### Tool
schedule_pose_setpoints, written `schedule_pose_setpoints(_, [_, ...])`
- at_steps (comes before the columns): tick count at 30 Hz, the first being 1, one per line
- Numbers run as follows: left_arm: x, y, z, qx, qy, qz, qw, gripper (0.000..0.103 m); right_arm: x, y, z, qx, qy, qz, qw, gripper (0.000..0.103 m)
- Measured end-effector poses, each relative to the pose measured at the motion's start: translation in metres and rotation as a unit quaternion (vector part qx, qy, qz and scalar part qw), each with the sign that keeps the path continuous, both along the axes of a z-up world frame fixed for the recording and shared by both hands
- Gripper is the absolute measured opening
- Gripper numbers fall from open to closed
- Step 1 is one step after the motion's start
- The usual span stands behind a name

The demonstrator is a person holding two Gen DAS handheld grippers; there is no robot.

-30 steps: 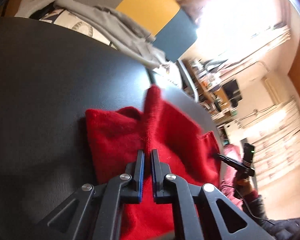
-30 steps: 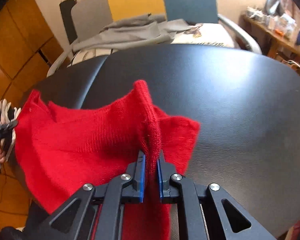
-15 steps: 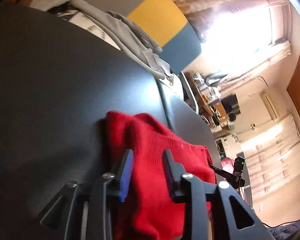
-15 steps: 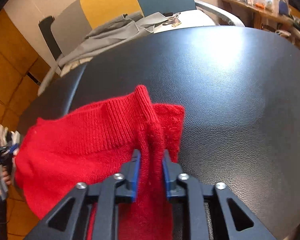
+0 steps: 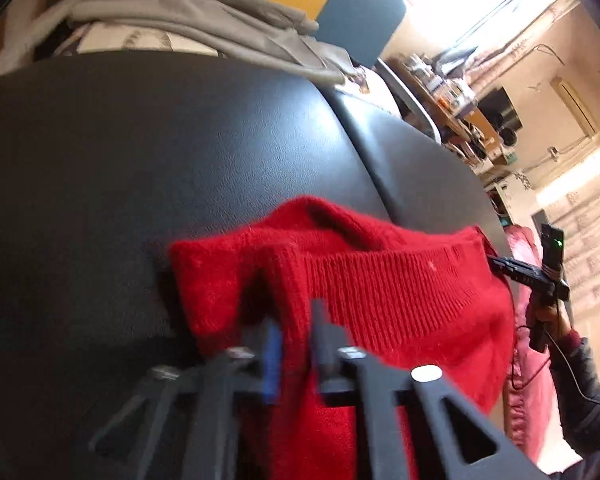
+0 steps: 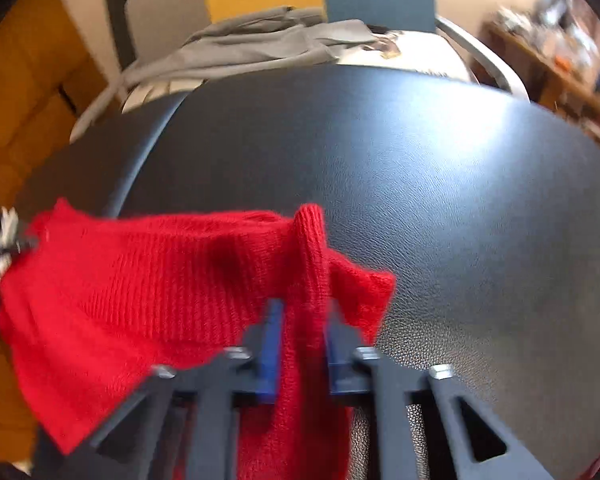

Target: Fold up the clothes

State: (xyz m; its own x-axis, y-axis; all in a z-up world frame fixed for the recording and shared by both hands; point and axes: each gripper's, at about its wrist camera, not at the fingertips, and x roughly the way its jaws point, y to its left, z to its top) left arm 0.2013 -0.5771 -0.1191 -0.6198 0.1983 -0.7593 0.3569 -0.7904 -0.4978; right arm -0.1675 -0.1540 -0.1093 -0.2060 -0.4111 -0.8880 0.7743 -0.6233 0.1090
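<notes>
Left wrist view: a red sweater [image 5: 380,292] is seen bunched at the near edge of the black worktop [image 5: 160,160], its ribbed hem facing up. The left claw [image 5: 294,320] is parted, with knit lying loose between its fingers. In the right wrist view, the right claw [image 6: 302,316] is likewise parted around a raised ridge of the sweater [image 6: 140,292]. A fold seems to be in hand; any next pinch calls for a clean edge.
</notes>
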Motion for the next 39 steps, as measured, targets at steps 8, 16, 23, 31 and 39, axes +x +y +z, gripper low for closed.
schedule_pose_setpoints(8, [0.027,-0.008,0.053,-0.023,0.127,0.065,0.9895,0.007,-0.004,0.002,0.038,-0.017,0.073,-0.029,0.997,0.010])
schedule_pose_setpoints(16, [-0.014,-0.017,-0.007,-0.043,0.002,0.069,0.9967,0.009,-0.018,-0.014,-0.008,0.000,0.032,-0.067,0.997,0.011])
schedule_pose_setpoints(23, [0.031,-0.031,0.005,-0.027,0.038,0.164,0.9854,0.025,-0.005,-0.002,0.018,-0.034,0.064,-0.089,0.993,0.034])
schedule_pose_setpoints(31, [0.062,0.038,0.042,-0.086,0.098,0.095,0.9869,0.030,0.085,-0.020,0.054,-0.071,0.137,-0.001,0.988,0.063])
schedule_pose_setpoints(39, [0.082,0.089,-0.003,-0.071,0.054,0.082,0.9927,0.030,0.125,0.004,-0.009,-0.041,0.051,-0.009,0.998,0.067])
